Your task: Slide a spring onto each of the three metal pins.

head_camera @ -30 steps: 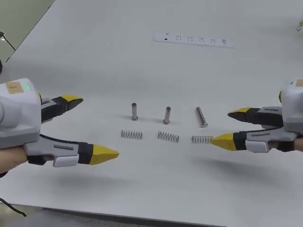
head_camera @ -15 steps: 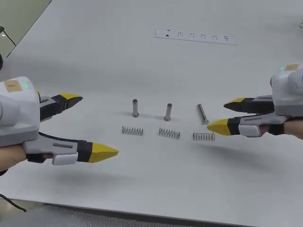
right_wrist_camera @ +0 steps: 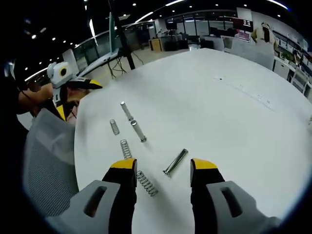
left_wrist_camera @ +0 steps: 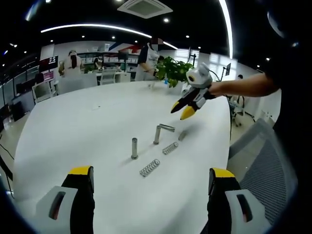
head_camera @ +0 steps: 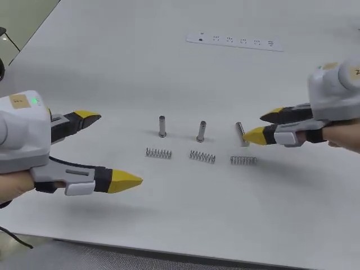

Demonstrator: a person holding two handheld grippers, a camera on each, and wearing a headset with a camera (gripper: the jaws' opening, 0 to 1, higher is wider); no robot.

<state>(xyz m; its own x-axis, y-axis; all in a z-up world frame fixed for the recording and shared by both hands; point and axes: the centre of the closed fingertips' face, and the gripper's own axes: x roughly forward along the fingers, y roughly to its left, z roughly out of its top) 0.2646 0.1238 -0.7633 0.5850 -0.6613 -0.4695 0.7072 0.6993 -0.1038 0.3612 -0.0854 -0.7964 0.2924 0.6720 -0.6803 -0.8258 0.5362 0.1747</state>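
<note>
Along worktop's near edge, our right gripper [head_camera: 261, 126] moved from spring [head_camera: 243, 161] to lying pin [head_camera: 241, 134], jaws released. Left gripper [head_camera: 111, 148] idle, released too. We reckon pin-grab next.

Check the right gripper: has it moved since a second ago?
Yes. The right gripper went from the rightmost spring away from the person to the lying pin.

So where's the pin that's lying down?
In the head view, the lying pin is the rightmost of the three, just behind the rightmost spring. The right gripper hovers beside it with its jaws open.
</note>
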